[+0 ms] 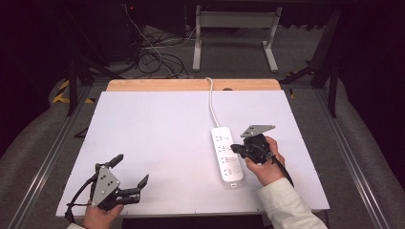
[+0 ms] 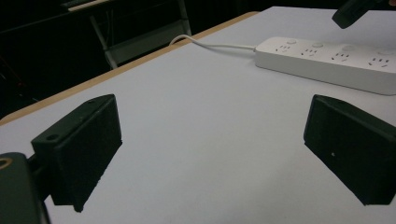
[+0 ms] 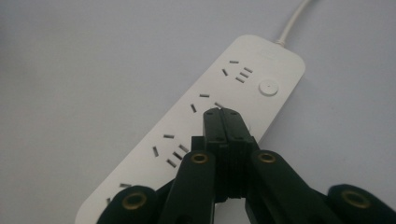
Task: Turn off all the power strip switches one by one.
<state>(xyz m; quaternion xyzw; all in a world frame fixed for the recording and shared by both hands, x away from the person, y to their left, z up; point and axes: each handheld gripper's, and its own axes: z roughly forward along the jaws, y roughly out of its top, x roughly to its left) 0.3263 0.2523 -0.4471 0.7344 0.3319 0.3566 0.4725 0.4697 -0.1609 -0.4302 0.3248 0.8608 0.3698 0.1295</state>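
Observation:
A white power strip lies right of the middle of the white table, its cable running to the far edge. My right gripper is shut with nothing between its jaws, its tips over the strip's right side. In the right gripper view the closed tips hover above the power strip, near the second socket's button; whether they touch it I cannot tell. My left gripper rests open at the table's near left corner. Its two pads stand wide apart over bare table, the power strip farther off.
The white table has a wooden strip along its far edge. Beyond it are a grey desk frame and loose cables on the floor. Metal rails run along both sides.

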